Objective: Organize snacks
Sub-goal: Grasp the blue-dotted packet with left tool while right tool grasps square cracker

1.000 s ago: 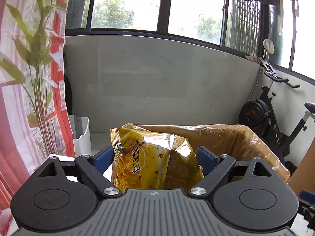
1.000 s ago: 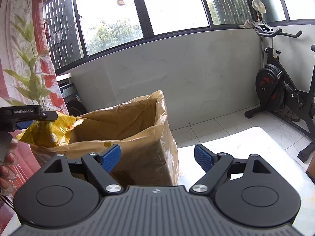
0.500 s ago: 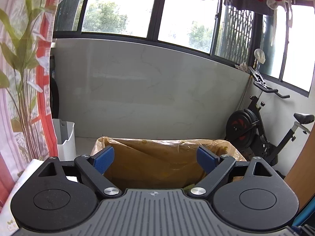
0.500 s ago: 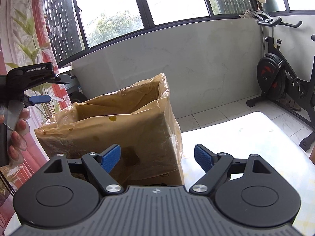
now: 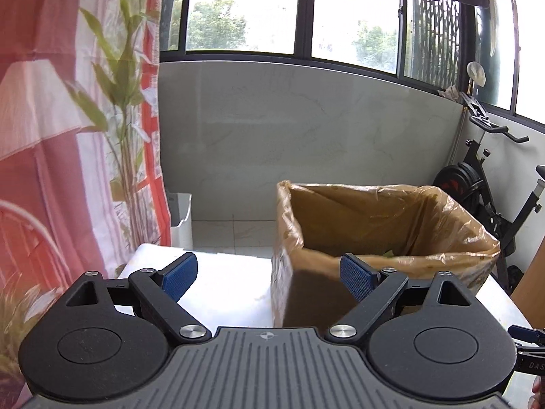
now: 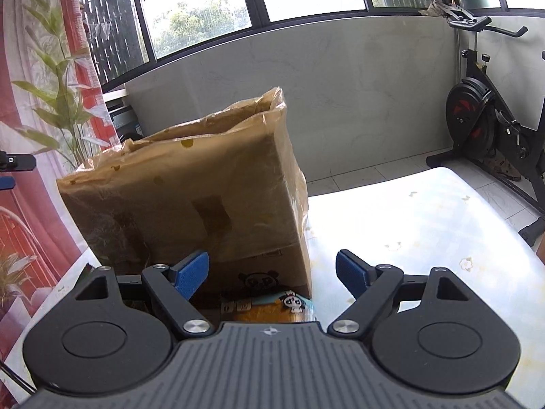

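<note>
Between the left gripper's [image 5: 268,277] blue fingers [image 5: 178,275], spread wide and holding nothing, showed bare white counter [image 5: 224,286] and the near corner of the cardboard box [image 5: 385,238]; the right-hand finger overlapped the box's rim in the view, contact not clear. The box stood upright, lined with a crinkled amber plastic bag folded over its edges. The right gripper [image 6: 272,274] also had its fingers [image 6: 189,276] wide apart and empty, just short of the box's side. Below them, against the box's foot, lay a snack packet [image 6: 272,308] with a panda print, largely hidden by the gripper body.
</note>
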The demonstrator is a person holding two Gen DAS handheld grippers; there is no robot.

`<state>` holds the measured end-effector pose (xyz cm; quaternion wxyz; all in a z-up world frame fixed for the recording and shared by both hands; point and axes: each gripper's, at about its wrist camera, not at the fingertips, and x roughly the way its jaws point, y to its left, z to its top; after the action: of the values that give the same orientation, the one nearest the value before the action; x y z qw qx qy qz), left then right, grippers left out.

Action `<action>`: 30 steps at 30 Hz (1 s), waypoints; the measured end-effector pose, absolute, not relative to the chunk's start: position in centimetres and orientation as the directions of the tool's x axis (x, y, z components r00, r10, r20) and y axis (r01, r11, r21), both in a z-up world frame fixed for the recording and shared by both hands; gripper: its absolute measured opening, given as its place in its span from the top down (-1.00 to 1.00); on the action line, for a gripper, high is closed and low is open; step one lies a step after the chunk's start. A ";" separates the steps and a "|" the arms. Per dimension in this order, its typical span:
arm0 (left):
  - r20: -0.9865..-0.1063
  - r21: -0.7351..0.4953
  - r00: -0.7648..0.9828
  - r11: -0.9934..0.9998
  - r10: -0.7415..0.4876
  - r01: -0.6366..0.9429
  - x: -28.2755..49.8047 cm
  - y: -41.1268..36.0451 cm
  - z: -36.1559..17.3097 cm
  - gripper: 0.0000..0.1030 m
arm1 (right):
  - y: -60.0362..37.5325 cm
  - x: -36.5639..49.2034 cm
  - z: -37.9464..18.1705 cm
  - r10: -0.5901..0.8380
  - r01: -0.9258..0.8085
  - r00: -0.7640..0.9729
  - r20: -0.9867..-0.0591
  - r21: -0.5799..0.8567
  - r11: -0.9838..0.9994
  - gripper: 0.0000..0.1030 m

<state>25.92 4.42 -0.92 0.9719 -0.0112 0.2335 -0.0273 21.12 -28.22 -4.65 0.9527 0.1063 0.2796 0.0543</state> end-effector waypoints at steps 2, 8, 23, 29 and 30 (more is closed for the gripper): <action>-0.472 -0.061 0.880 0.998 -0.058 0.033 24.2 5.3 -2.1 -0.78 | -27.8 20.8 -5.6 0.170 -0.057 0.818 -0.550 0.217 0.975 -0.64; -0.569 -0.072 0.820 0.997 -0.062 0.025 20.9 5.7 -7.9 -0.73 | -26.6 19.9 -8.3 0.207 -0.105 0.738 -0.642 0.194 0.975 -0.45; -0.730 -0.100 0.634 0.958 -0.255 0.271 17.9 0.8 -16.5 -0.55 | -25.0 18.9 -11.1 0.209 -0.157 0.650 -0.730 0.141 0.978 -0.06; -0.750 -0.105 0.598 0.944 -0.281 0.312 17.5 0.0 -17.9 -0.55 | -24.3 18.9 -11.7 0.212 -0.194 0.639 -0.739 0.112 0.975 -0.05; -0.757 -0.110 0.590 0.945 -0.281 0.309 17.6 0.0 -18.2 -0.54 | -24.2 19.0 -11.8 0.212 -0.195 0.636 -0.742 0.111 0.974 -0.04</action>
<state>17.60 0.02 -18.19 0.8916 0.0167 0.4213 -0.1655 18.96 -24.18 -11.84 0.9044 0.0103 0.4115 0.1125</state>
